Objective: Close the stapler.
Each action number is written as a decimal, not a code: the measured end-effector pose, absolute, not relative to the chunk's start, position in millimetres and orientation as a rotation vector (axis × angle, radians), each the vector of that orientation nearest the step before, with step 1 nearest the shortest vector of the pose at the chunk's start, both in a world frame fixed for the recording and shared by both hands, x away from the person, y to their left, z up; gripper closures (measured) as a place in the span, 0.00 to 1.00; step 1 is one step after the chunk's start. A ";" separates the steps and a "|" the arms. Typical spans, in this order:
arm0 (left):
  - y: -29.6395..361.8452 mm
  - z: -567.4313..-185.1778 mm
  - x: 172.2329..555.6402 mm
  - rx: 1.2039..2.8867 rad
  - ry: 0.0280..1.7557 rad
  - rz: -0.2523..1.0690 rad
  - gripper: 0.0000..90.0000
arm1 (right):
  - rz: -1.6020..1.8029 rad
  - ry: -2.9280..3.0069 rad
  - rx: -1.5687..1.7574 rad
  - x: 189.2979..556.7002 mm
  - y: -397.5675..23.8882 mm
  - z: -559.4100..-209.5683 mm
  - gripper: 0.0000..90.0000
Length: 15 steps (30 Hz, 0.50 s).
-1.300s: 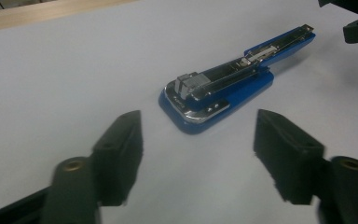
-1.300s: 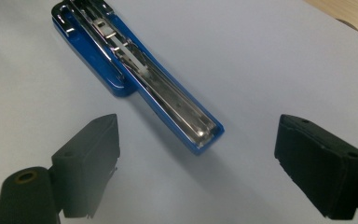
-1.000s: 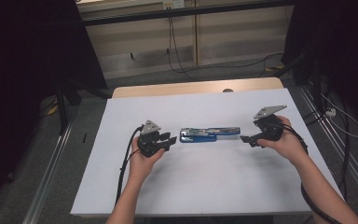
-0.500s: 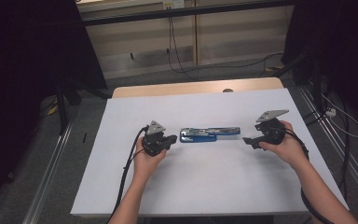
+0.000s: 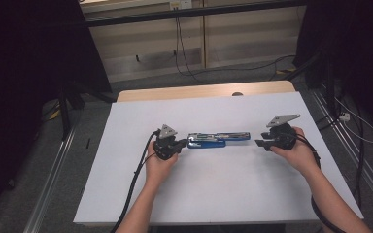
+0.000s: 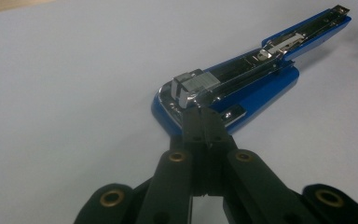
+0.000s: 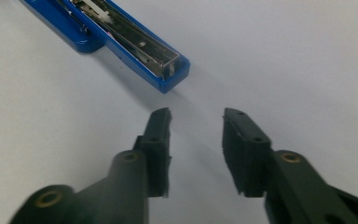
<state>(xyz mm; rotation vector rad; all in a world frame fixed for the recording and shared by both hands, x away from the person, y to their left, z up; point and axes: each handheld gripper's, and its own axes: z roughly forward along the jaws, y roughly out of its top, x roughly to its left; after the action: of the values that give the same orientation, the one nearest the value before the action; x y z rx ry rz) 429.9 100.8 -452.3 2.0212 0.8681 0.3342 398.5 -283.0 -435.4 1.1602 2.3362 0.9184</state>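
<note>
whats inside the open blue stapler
Inside the opened-flat blue metal stapler runs a shiny metal staple channel with a silver block at its near end. Whether staples sit in it cannot be told.

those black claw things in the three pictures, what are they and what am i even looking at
A person sits at a white table with a hand-held gripper in each hand. The high view looks down from above: left gripper, right gripper. The other two pictures come from cameras riding on each gripper, looking along its black jaws. Between them lies a blue stapler, swung open flat. The left gripper is shut, its tips at the stapler's near end; whether it pinches anything I cannot tell. The right gripper has just been closing, empty, short of the stapler's other end.
</note>
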 end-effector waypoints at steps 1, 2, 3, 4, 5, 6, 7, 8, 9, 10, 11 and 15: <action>99.0 -453.2 430.7 2.013 0.867 0.345 1.00 | 0.918 2.333 1.162 398.3 -283.1 -435.1 0.79; 98.1 -453.2 431.2 2.028 0.863 0.346 1.00 | 0.920 2.334 1.166 398.1 -283.3 -434.9 0.83; 96.8 -454.0 432.0 2.020 0.863 0.349 1.00 | 0.926 2.334 1.162 398.2 -283.4 -435.2 0.87; 97.0 -454.3 433.2 2.032 0.852 0.355 1.00 | 0.927 2.333 1.161 398.2 -283.4 -435.3 0.92; 95.7 -455.3 433.5 2.025 0.861 0.344 1.00 | 0.930 2.338 1.160 398.2 -283.1 -435.7 0.94; 95.9 -455.8 434.3 2.033 0.853 0.351 1.00 | 0.928 2.339 1.165 398.2 -282.6 -436.0 0.96; 94.7 -456.7 434.2 2.025 0.857 0.347 1.00 | 0.932 2.341 1.163 398.6 -282.1 -436.5 0.98; 94.7 -457.0 434.7 2.036 0.849 0.357 1.00 | 0.933 2.345 1.162 398.8 -281.5 -436.8 0.99; 94.4 -457.5 435.0 2.031 0.848 0.363 1.00 | 0.933 2.346 1.161 399.2 -280.9 -437.1 1.00; 94.0 -457.7 435.1 2.029 0.849 0.360 1.00 | 0.933 2.344 1.167 399.4 -280.1 -437.2 1.00; 93.5 -457.7 435.0 2.027 0.849 0.360 1.00 | 0.940 2.343 1.168 399.8 -279.2 -437.6 1.00; 91.3 -458.3 435.0 2.036 0.841 0.369 1.00 | 0.937 2.348 1.159 401.0 -275.3 -438.4 1.00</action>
<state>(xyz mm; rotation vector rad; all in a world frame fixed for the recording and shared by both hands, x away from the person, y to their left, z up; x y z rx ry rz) 435.0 91.3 -458.3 2.0357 0.8405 0.3692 401.0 -275.3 -438.4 1.1594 2.3482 0.9368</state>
